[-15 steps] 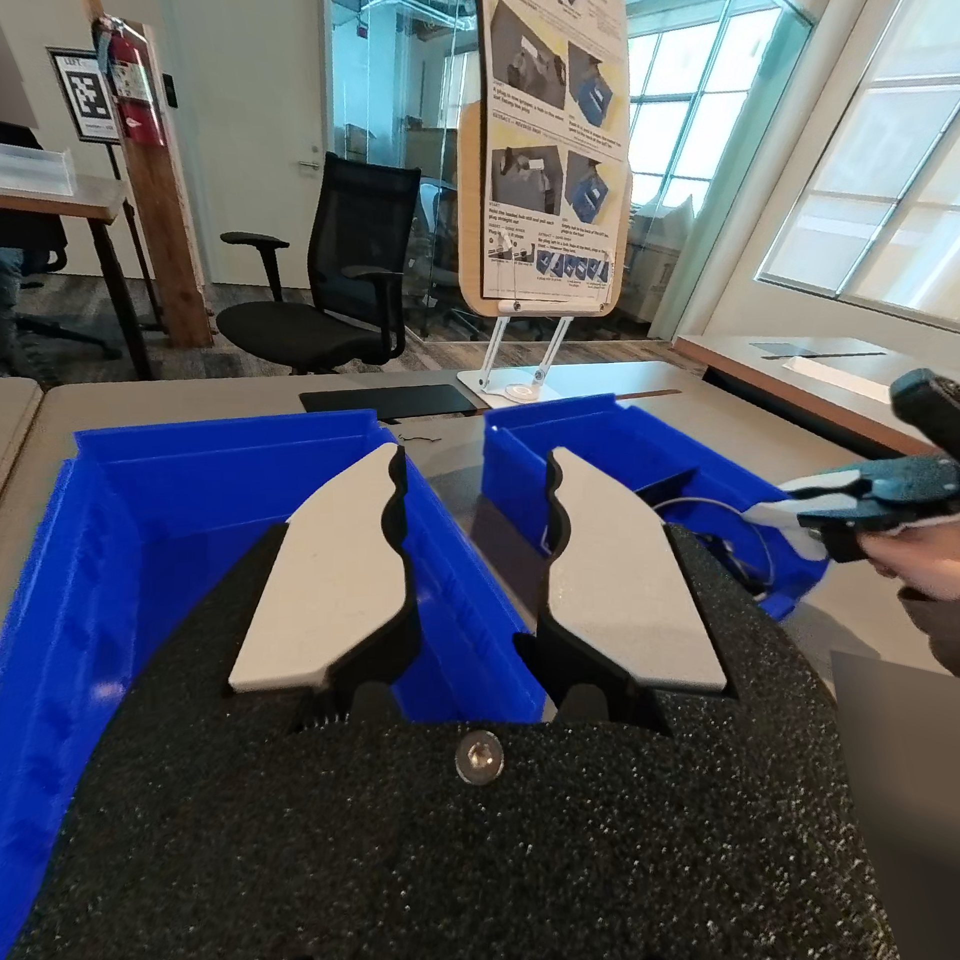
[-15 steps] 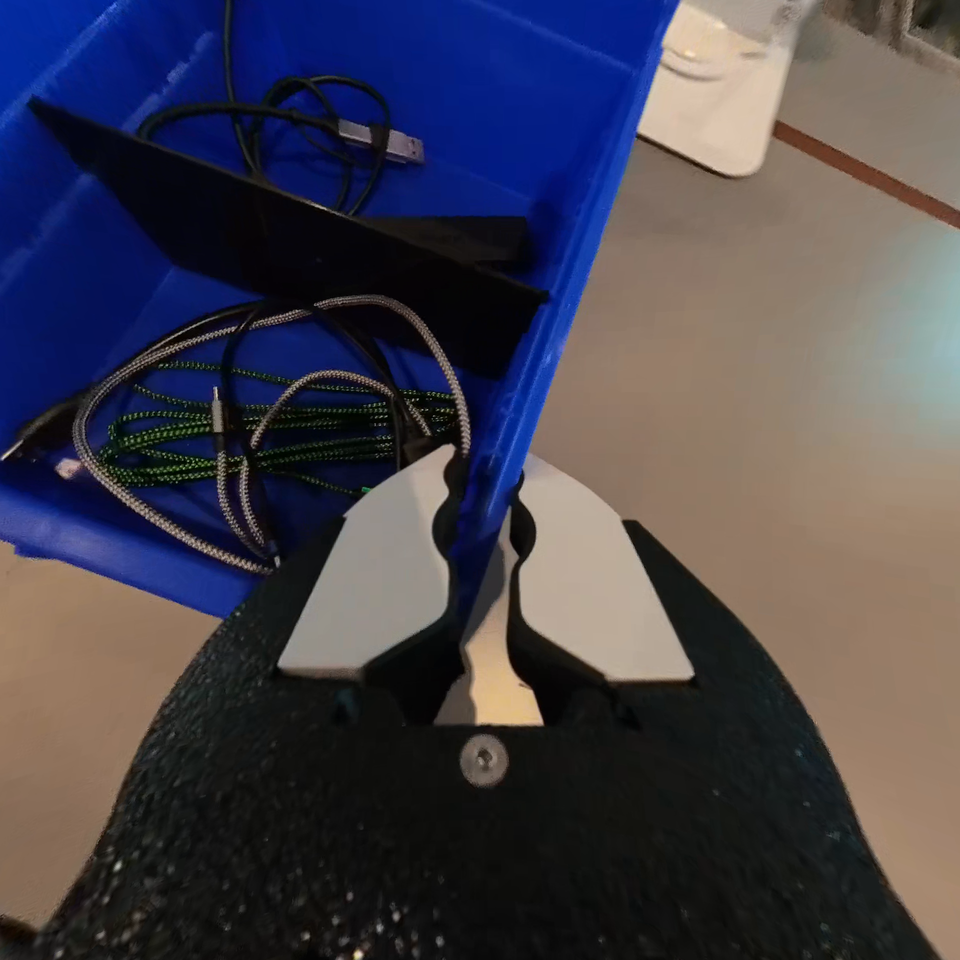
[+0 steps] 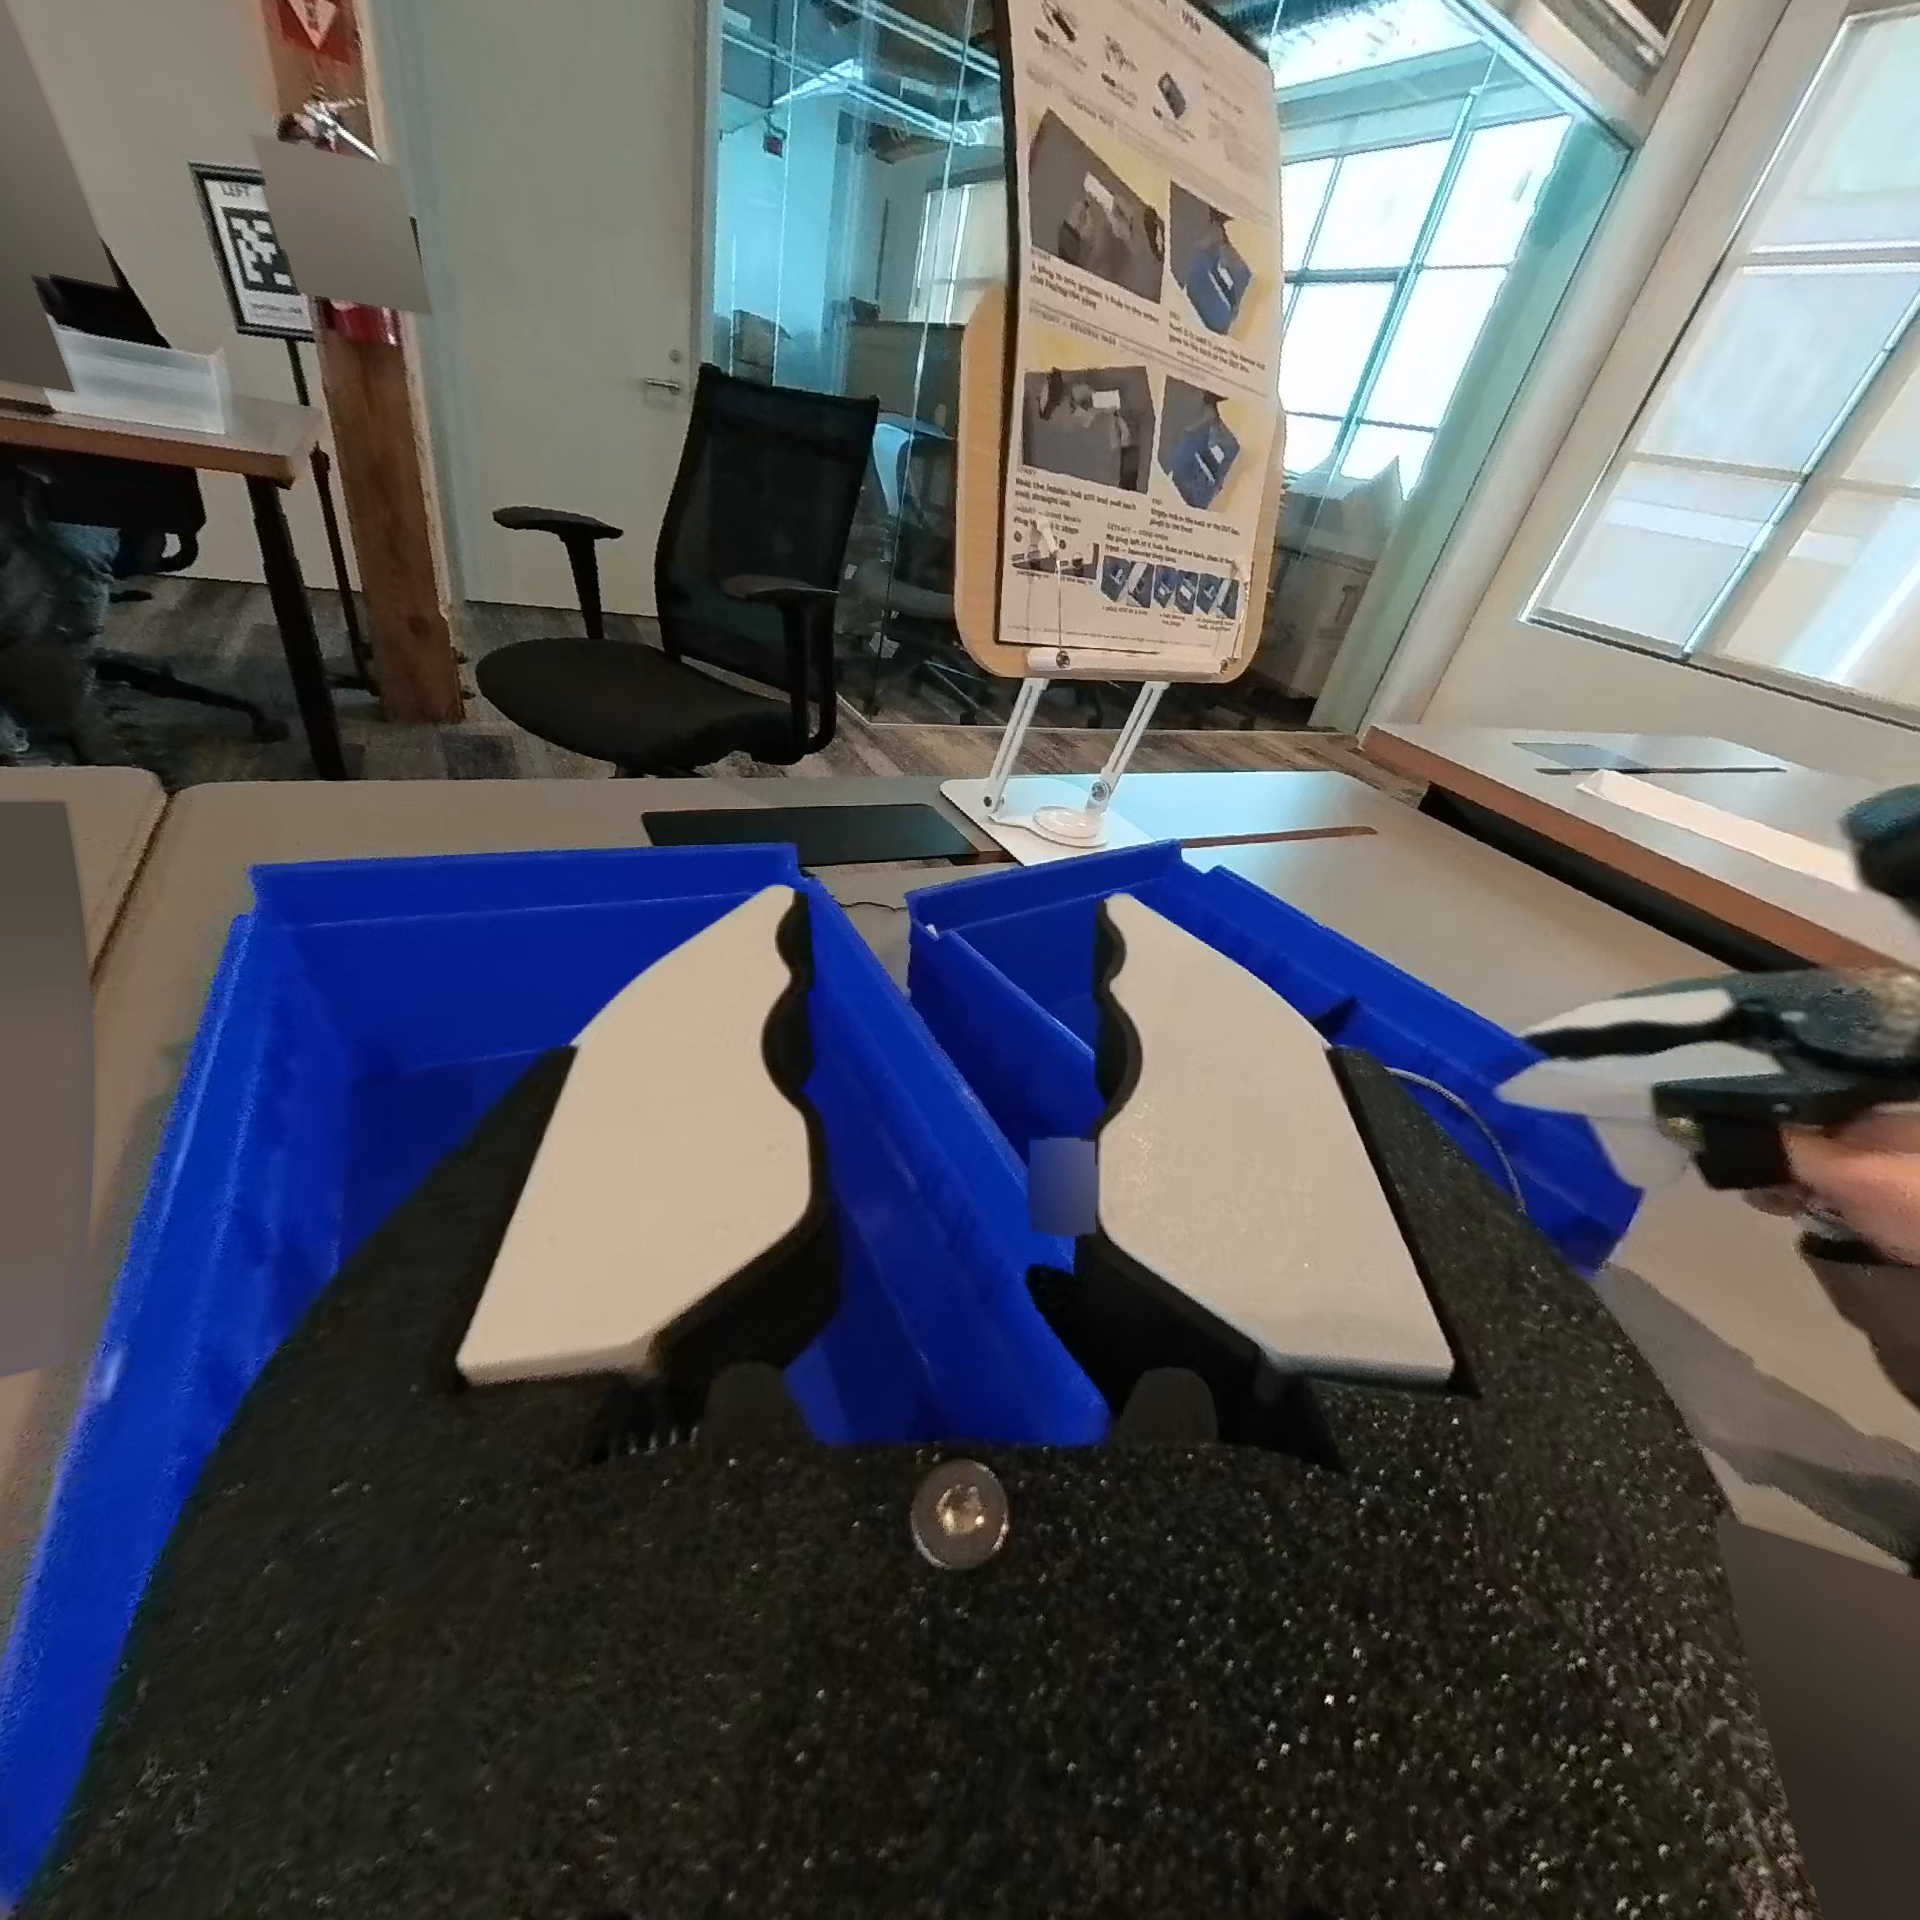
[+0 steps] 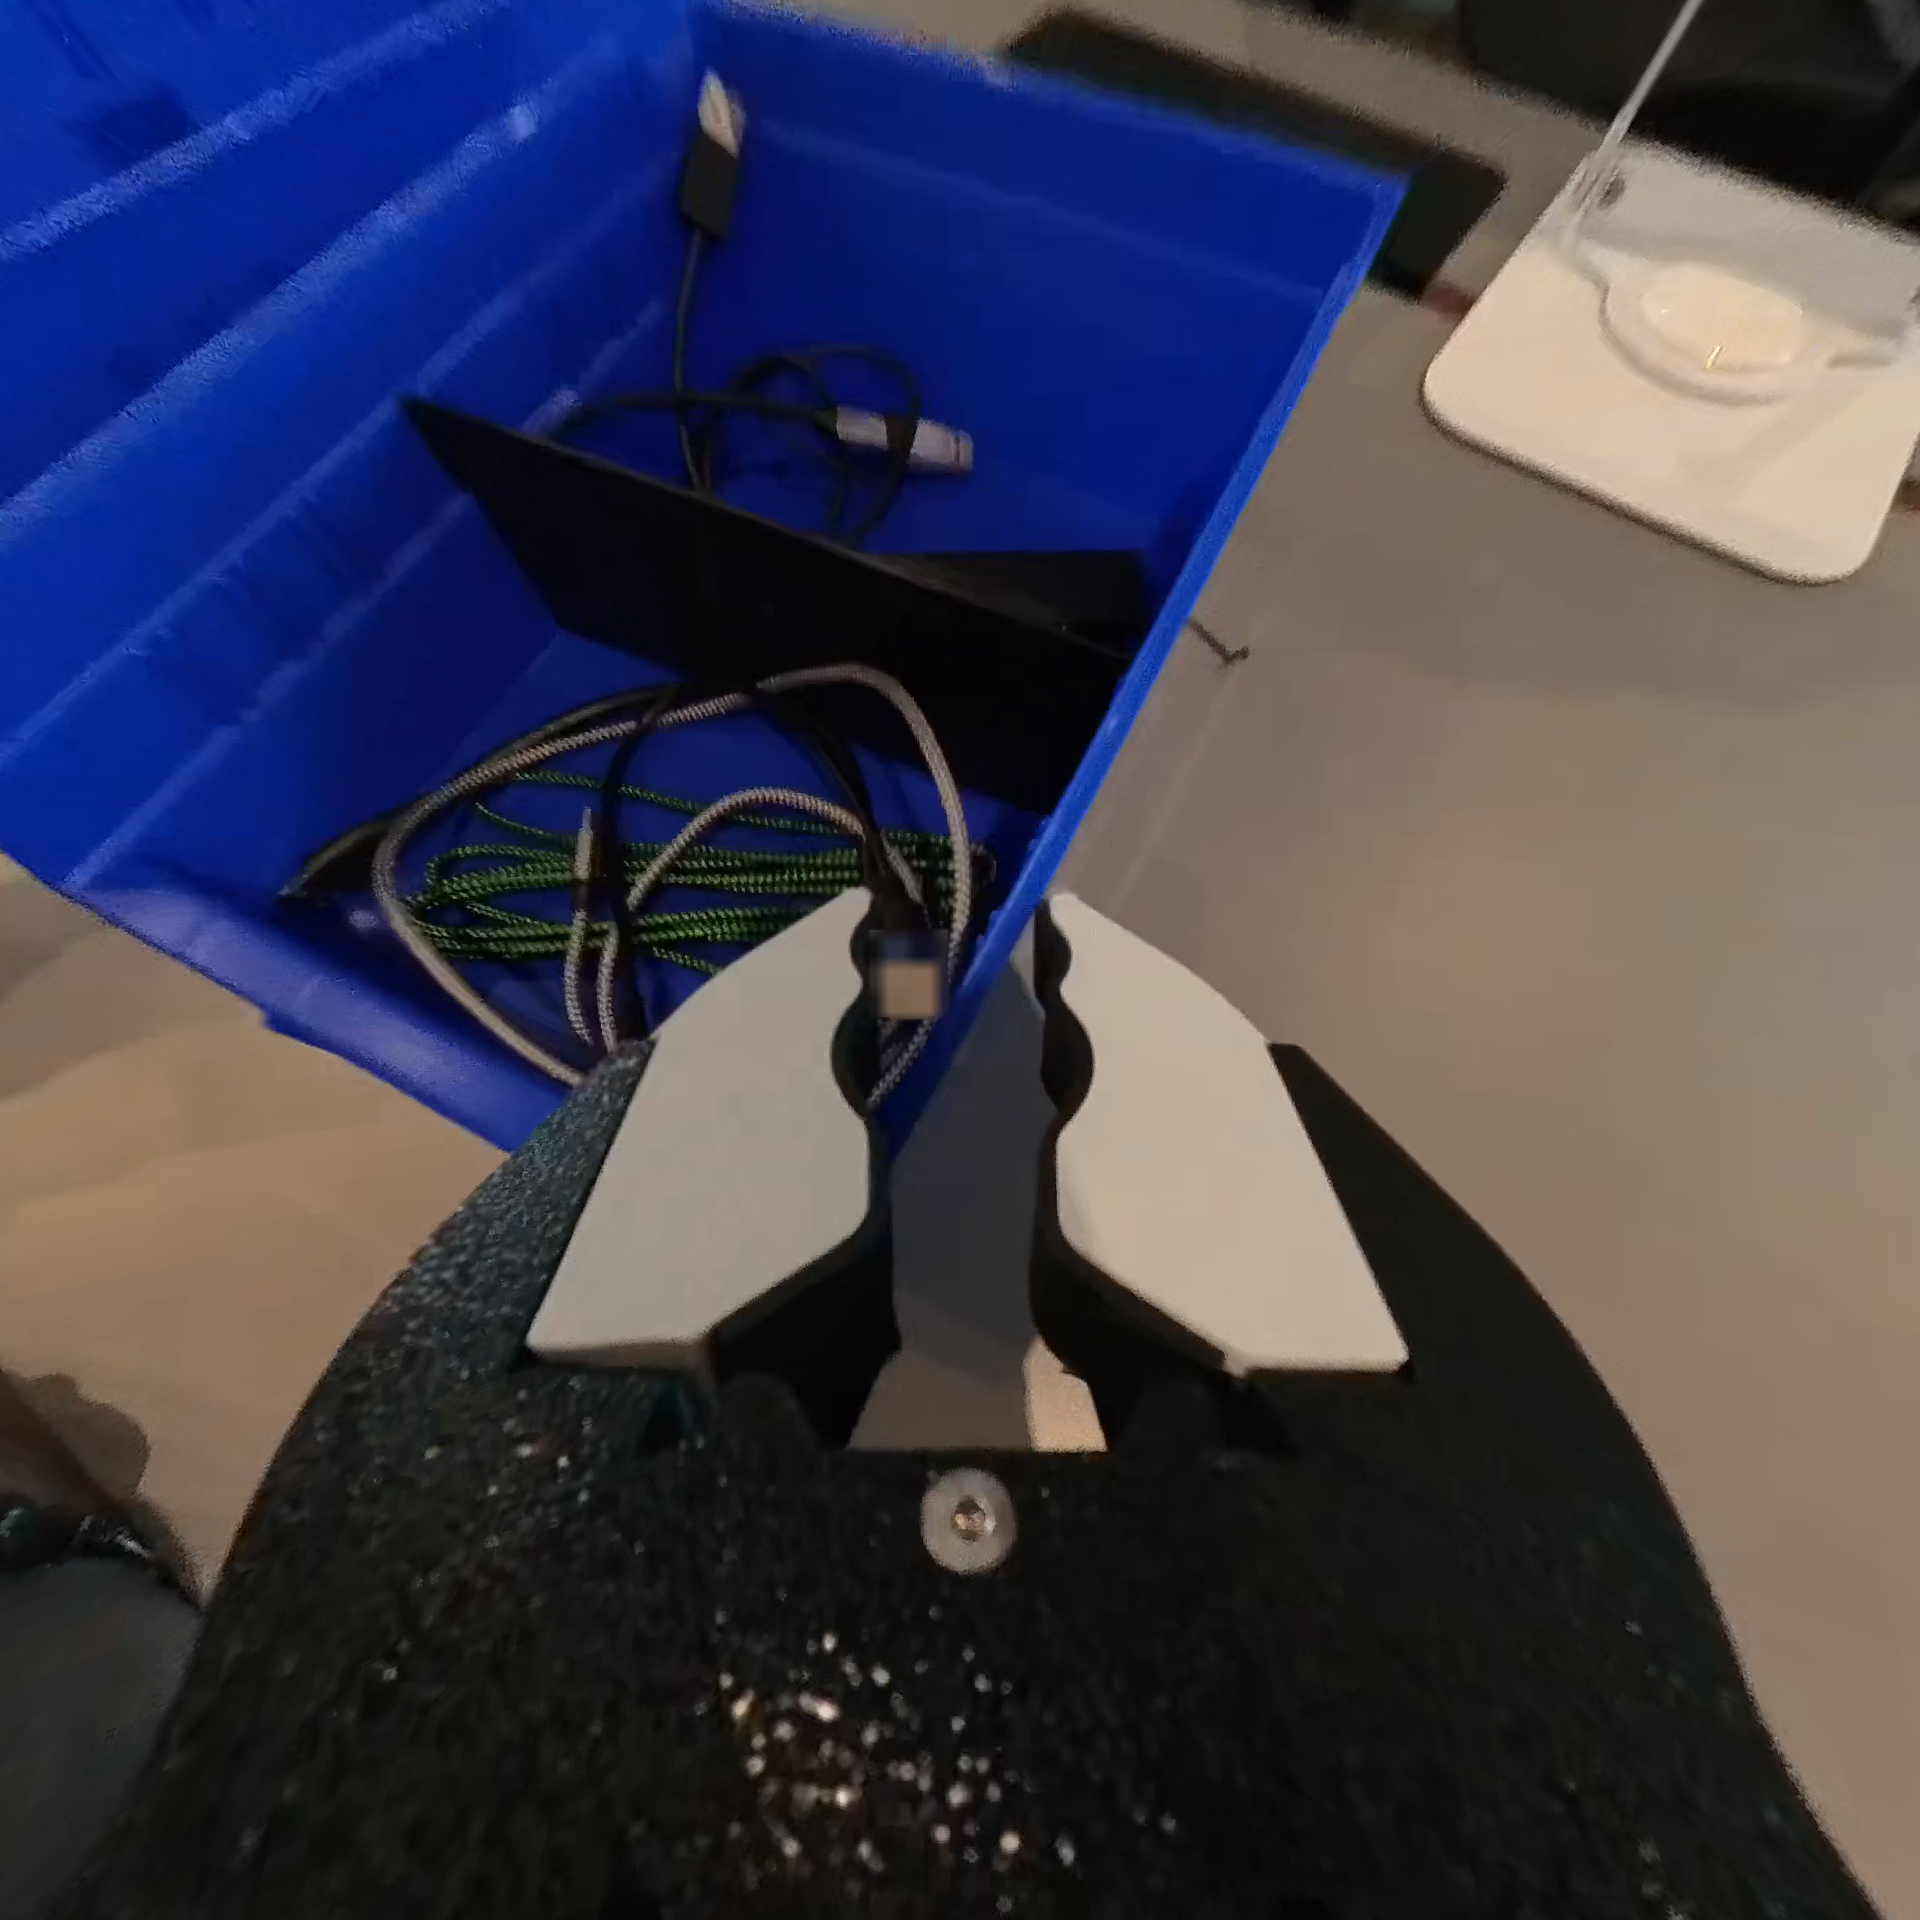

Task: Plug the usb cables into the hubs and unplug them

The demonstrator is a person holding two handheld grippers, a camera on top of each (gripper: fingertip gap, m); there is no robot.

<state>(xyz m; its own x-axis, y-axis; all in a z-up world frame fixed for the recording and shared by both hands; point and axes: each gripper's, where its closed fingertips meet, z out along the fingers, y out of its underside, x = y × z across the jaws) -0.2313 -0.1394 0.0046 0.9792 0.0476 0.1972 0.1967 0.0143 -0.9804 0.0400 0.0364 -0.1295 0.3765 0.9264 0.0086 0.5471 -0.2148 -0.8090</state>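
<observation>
My right gripper [image 4: 951, 914] is open and straddles the near right wall of a blue bin [image 4: 1288, 436]; its left finger is inside the bin and its right finger outside. The bin's front compartment holds a green braided cable [image 4: 675, 894] and a grey braided cable [image 4: 894, 717], tangled with black cables. A black divider [image 4: 779, 592] stands behind them. The back compartment holds a black cable with a silver USB plug [image 4: 925, 442]. My left gripper [image 3: 948, 904] is open and empty, hovering over the gap between two blue bins [image 3: 416, 1039] [image 3: 1299, 977]. The right gripper [image 3: 1590, 1049] also shows at the right bin's edge.
A white stand base [image 4: 1683, 343] sits on the grey table right of the bin and carries an instruction board [image 3: 1132, 364]. A black mat [image 3: 810, 831] lies behind the bins. An office chair [image 3: 727, 603] stands beyond the table. The gap from one gripper's tips to the other's is roughly 35 cm.
My right gripper has opened wider and drawn back and up, so more of the bin shows. My left gripper has barely shifted and stays open.
</observation>
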